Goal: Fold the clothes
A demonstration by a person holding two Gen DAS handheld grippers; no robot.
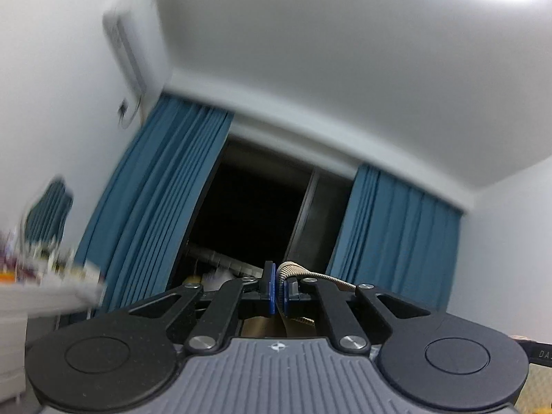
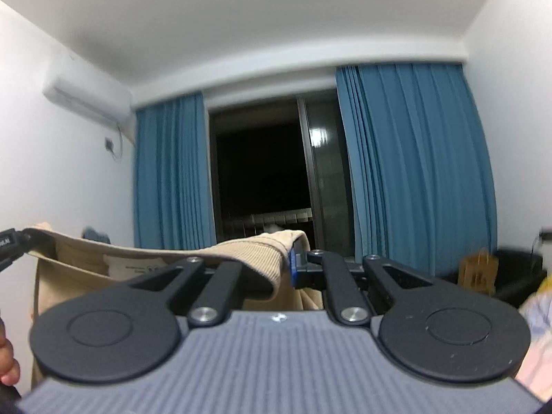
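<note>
Both claws are raised toward the ceiling and window, and each is pinched tight on the same beige garment (image 2: 241, 252), which hangs in the air between them instead of lying on any surface. In the left wrist view the left claw (image 1: 278, 288) has its blue pads closed on a thin ribbed edge of the cloth at lower centre of the frame, with more beige fabric showing below it. In the right wrist view the right claw (image 2: 288, 264) grips a ribbed hem or cuff at centre, and the garment stretches from there toward the left edge of the frame, where the other tool's black tip holds it; a pale label shows on the inner face. The cloth looks soft, light and limp, a ribbed knit that sags between the two holds and would probably stretch a little under tension. Being limp, it should be held at the firmer ribbed edges or corners, well apart, so it hangs flat. Blue curtains (image 2: 414, 165) and a dark window (image 2: 258, 172) fill the background; an air conditioner (image 2: 86, 100) sits upper left.
</note>
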